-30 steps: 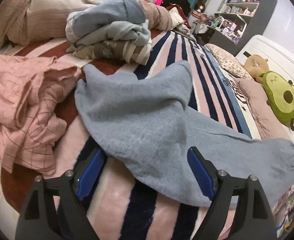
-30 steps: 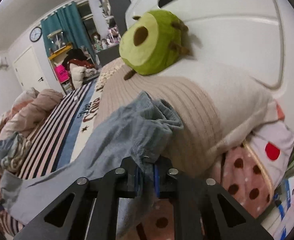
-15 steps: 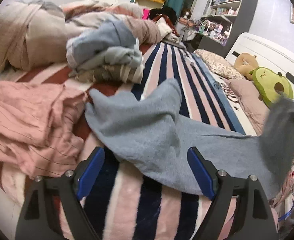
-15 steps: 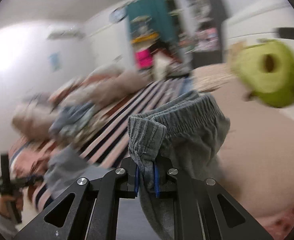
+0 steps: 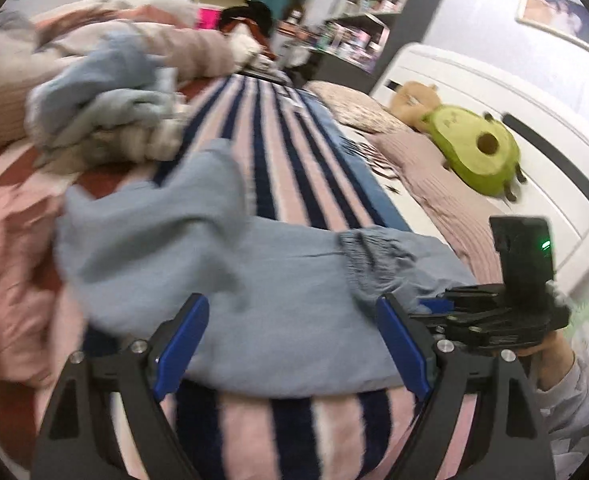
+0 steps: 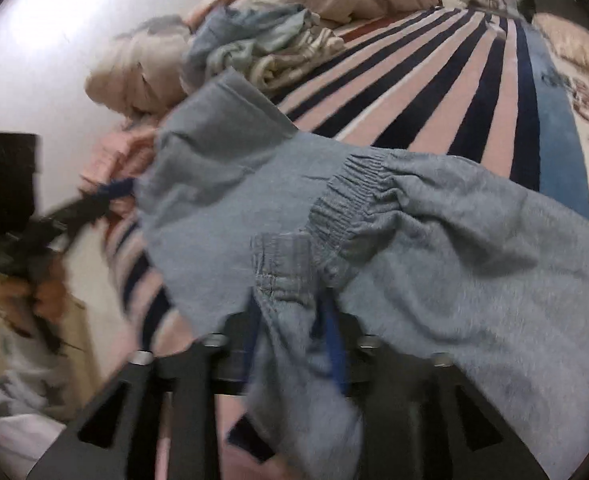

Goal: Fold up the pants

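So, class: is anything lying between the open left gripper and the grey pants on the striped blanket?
Nothing visible does. The left gripper hangs open just above the grey pants, with only bare fabric below its fingers. The pink garment and the clothes pile lie off to the side on the striped blanket.

Pants (image 5: 278,280): plain pale grey-blue. Blanket (image 5: 278,168): striped in navy and pale pink, with a blue band along one edge. Avocado plush (image 5: 478,156): green, with a brown pit. Crumpled garment (image 5: 10,280): pink. Headboard (image 5: 534,120): white. Left gripper (image 5: 294,344): black, with blue pads. Curtain at the far wall: teal.
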A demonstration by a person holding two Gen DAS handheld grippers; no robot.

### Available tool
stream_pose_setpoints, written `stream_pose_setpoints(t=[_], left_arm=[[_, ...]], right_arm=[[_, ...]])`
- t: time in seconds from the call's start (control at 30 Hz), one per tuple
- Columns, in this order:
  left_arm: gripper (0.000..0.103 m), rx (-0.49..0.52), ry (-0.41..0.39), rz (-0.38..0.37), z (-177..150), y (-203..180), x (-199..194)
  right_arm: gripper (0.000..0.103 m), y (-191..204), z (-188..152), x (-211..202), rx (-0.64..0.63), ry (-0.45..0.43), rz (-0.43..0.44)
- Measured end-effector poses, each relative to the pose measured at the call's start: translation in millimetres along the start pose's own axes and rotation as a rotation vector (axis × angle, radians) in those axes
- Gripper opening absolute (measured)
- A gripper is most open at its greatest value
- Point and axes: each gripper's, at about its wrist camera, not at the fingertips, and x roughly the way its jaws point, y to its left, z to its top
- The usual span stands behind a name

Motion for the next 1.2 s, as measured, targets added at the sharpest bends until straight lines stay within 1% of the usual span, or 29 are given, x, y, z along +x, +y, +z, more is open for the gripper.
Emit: stream_pose_setpoints(t=[0.03, 0.1, 0.2, 0.27, 0.3, 0.37, 0.4, 0.43, 0.47, 0.5, 0.53, 0.57, 0.63, 0.7, 0.8, 0.87, 0.9, 0.93, 1.0, 1.03, 1.07, 1.1, 1.13, 1.17, 1.2], left_arm=[[0.082, 0.008, 0.011, -0.019, 2.9, -6.4, 6.8], [0.082, 0.008, 0.04, -0.061, 7.7, -17.5, 23.0], [0.082, 0.005, 0.093, -0.109, 9.8, -33.5, 49.5], [0.082, -0.006, 0.136, -0.097, 9.7, -42.1, 72.2], [0.082, -0.015, 0.155, -0.095, 8.7, -44.4, 82.4], [0.081, -0.05, 0.206, -0.101, 3.7, -47.9, 105.6], [0.077, -0.054, 0.213, -0.076, 0.2, -50.5, 112.9], [0.068, -0.031, 0.203, -0.04, -2.2, -53.7, 114.4], [0.04, 0.0, 0.198, -0.005, -4.1, -57.8, 114.1], [0.024, 0.016, 0.202, 0.003, -5.9, -60.3, 113.3], [0.022, 0.006, 0.205, -0.004, -7.7, -60.3, 110.0], [0.018, 0.018, 0.197, 0.011, -8.2, -62.0, 106.6], [0.01, 0.045, 0.164, 0.029, -5.9, -62.9, 94.2], [0.01, 0.04, 0.166, 0.025, -3.3, -62.1, 90.8], [0.01, 0.069, 0.173, 0.072, -7.3, -62.8, 90.8], [0.009, 0.043, 0.153, 0.099, -8.0, -57.6, 86.6], [0.008, 0.033, 0.13, 0.111, -7.2, -55.5, 82.2], [0.008, 0.035, 0.096, 0.141, -4.5, -53.7, 74.2], [0.008, 0.048, 0.076, 0.176, 2.2, -46.6, 63.5], [0.008, 0.04, 0.086, 0.177, 5.1, -39.5, 62.0], [0.009, 0.04, 0.116, 0.174, 5.5, -34.8, 64.6], [0.013, 0.046, 0.162, 0.176, 3.1, -30.0, 70.9], [0.016, 0.051, 0.177, 0.184, 0.6, -28.8, 74.4], [0.026, 0.065, 0.187, 0.203, -3.8, -28.4, 77.8], [0.042, 0.087, 0.174, 0.237, -6.9, -29.0, 76.5]], right_arm=[[0.043, 1.7, -3.8, -12.7, -0.013, -0.022, -0.008], [0.044, 4.0, -7.8, -32.0, -0.014, -0.064, -0.03], [0.045, -8.5, -19.7, -68.1, 0.028, -0.14, -0.08], [0.047, -16.7, -26.9, -82.3, 0.065, -0.185, -0.112], [0.049, -23.1, -32.6, -90.4, 0.086, -0.2, -0.123], [0.049, -35.8, -45.3, -101.5, 0.129, -0.22, -0.132], [0.049, -40.7, -50.7, -104.8, 0.148, -0.224, -0.131], [0.049, -47.0, -57.8, -110.5, 0.169, -0.226, -0.13], [0.049, -50.7, -62.5, -113.1, 0.183, -0.226, -0.129], [0.049, -55.2, -67.5, -116.6, 0.197, -0.227, -0.127], [0.049, -58.2, -69.2, -115.2, 0.213, -0.229, -0.125], [0.049, -60.6, -71.0, -115.6, 0.222, -0.231, -0.122], [0.049, -63.4, -71.1, -116.4, 0.231, -0.243, -0.124], [0.049, -63.8, -70.4, -118.2, 0.232, -0.257, -0.119], [0.049, -60.1, -68.6, -113.9, 0.224, -0.26, -0.111], [0.049, -58.4, -67.7, -110.7, 0.217, -0.252, -0.106], [0.049, -56.5, -66.6, -110.0, 0.213, -0.249, -0.102], [0.049, -55.8, -65.5, -110.5, 0.21, -0.249, -0.102], [0.049, -53.6, -63.5, -114.7, 0.2, -0.257, -0.106], [0.049, -53.6, -63.7, -116.4, 0.199, -0.262, -0.105], [0.049, -53.8, -63.2, -117.5, 0.2, -0.265, -0.102], [0.049, -54.1, -62.5, -117.4, 0.204, -0.267, -0.098], [0.049, -53.8, -62.7, -116.1, 0.203, -0.267, -0.098], [0.049, -53.4, -62.6, -113.8, 0.203, -0.264, -0.1], [0.049, -52.9, -62.5, -111.9, 0.205, -0.262, -0.103]])
